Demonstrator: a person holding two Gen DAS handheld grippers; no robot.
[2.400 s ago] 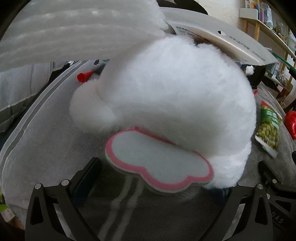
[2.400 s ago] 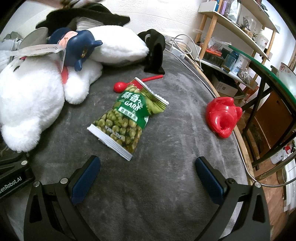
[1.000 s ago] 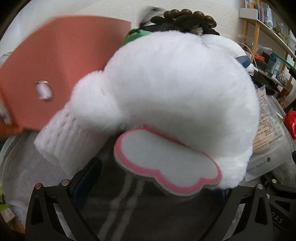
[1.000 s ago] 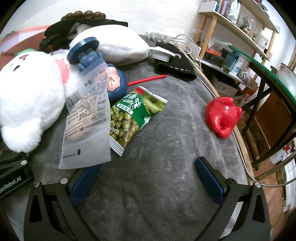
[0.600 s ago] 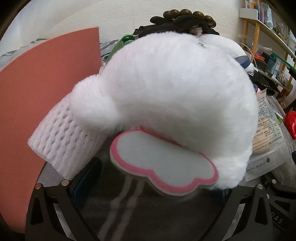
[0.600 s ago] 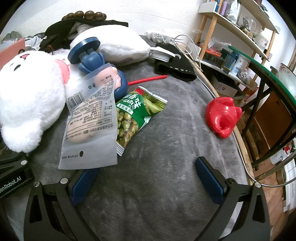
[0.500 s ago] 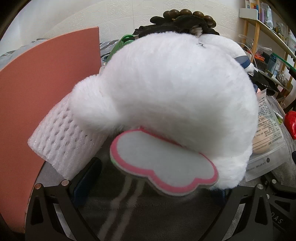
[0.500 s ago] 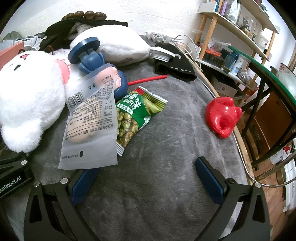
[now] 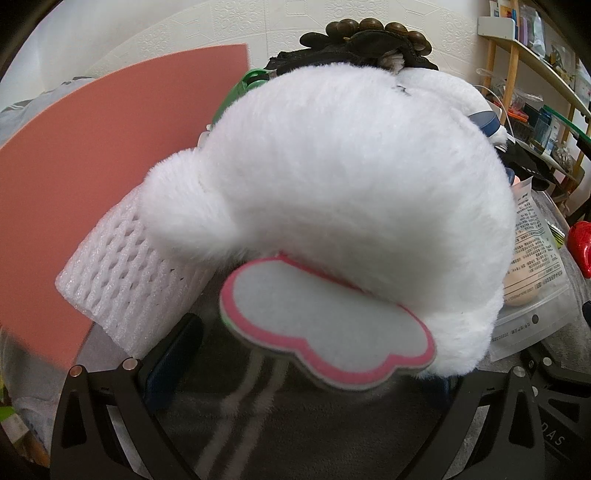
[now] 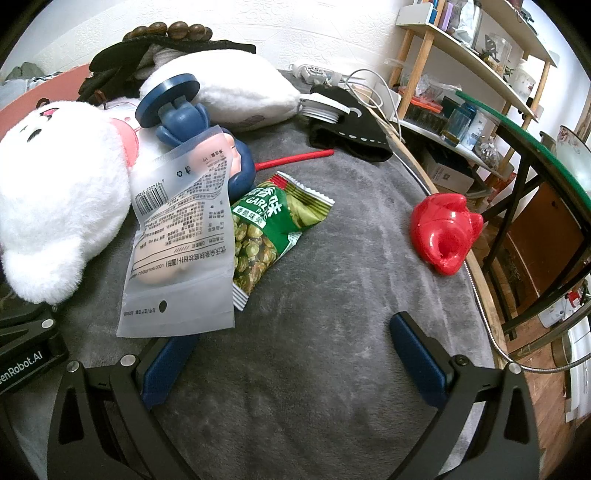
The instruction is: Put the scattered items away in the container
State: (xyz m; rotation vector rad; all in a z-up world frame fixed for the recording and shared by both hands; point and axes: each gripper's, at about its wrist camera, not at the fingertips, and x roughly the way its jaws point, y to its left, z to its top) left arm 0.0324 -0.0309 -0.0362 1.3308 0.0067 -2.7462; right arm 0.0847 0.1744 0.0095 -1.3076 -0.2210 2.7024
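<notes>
grey plush cloth covers a round table with a wooden rim; a thin metal hose runs along the edge. white embossed wall behind. wooden shelves at right with jars and boxes; a green-topped table on black legs beside them.

writing: green snack packet reads "GARL…" plus chinese characters, green peas printed on it. frosted pouch carries a barcode, fine print and a recycling mark, too small to read; something beige shows through. neighbouring gripper body at the lower left of the right view reads "…enRobot.AI"; in the left view, "…DAS" on black at lower right.

scattered items: white plush toy lies at left, pouch leaning against it and overlapping the snack packet. blue figurine upside down behind the pouch. red straw, black pouch with a white screw cap, red plastic toy near the rim, well apart from the rest. dark beads on the pile at back. no container identifiable.

right gripper: jaws wide apart, nothing between them; the pouch's lower edge lies over the left fingertip.

left gripper: jaws spread wide; the plush toy fills the view just ahead, its pink-edged felt patch hanging over the gap. whether the pads touch it, i cannot tell. white foam netting and a salmon-pink board at left.
</notes>
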